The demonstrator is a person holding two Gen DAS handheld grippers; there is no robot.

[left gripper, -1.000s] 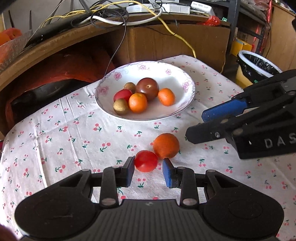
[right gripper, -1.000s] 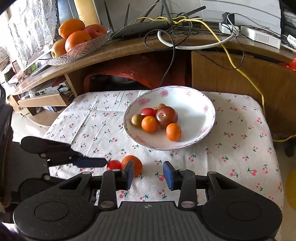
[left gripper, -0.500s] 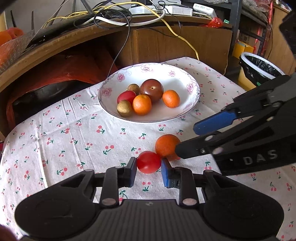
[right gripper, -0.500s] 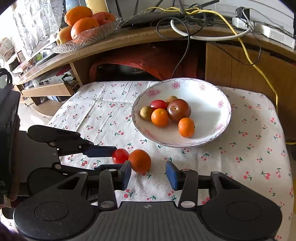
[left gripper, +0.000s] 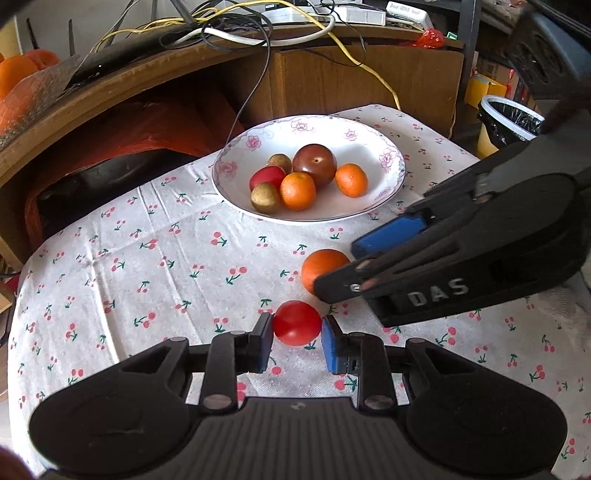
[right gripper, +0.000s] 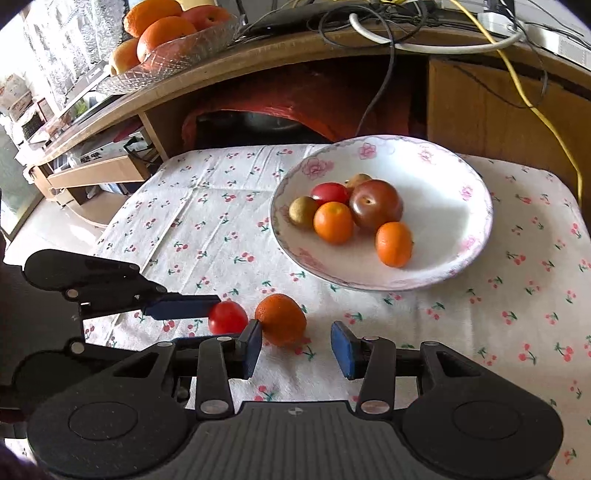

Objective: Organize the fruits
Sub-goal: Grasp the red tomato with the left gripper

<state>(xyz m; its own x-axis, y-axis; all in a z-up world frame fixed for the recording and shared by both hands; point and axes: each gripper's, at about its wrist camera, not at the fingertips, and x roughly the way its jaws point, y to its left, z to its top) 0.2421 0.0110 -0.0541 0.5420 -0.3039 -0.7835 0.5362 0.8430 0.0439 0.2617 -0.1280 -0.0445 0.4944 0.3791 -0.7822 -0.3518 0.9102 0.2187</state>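
Note:
A red tomato [left gripper: 296, 322] lies on the cherry-print tablecloth between the pads of my left gripper [left gripper: 297, 338], which has closed onto it. It also shows in the right wrist view [right gripper: 227, 316]. An orange [right gripper: 280, 319] lies just right of it, between the open fingers of my right gripper [right gripper: 297, 345], close to the left pad. The orange also shows in the left wrist view [left gripper: 324, 269], partly behind the right gripper's finger. A white floral bowl [left gripper: 384, 192] further back holds several fruits; it also shows in the right wrist view [right gripper: 454, 266].
A wooden shelf [right gripper: 258, 51] with cables runs behind the table. A glass dish of large oranges and apples [right gripper: 166, 33] sits on it at left. A bin with a black liner [left gripper: 509, 122] stands at right, past the table's edge.
My left gripper has closed from wide open onto the red tomato. My right gripper has moved forward and left, so the orange now sits between its open fingers.

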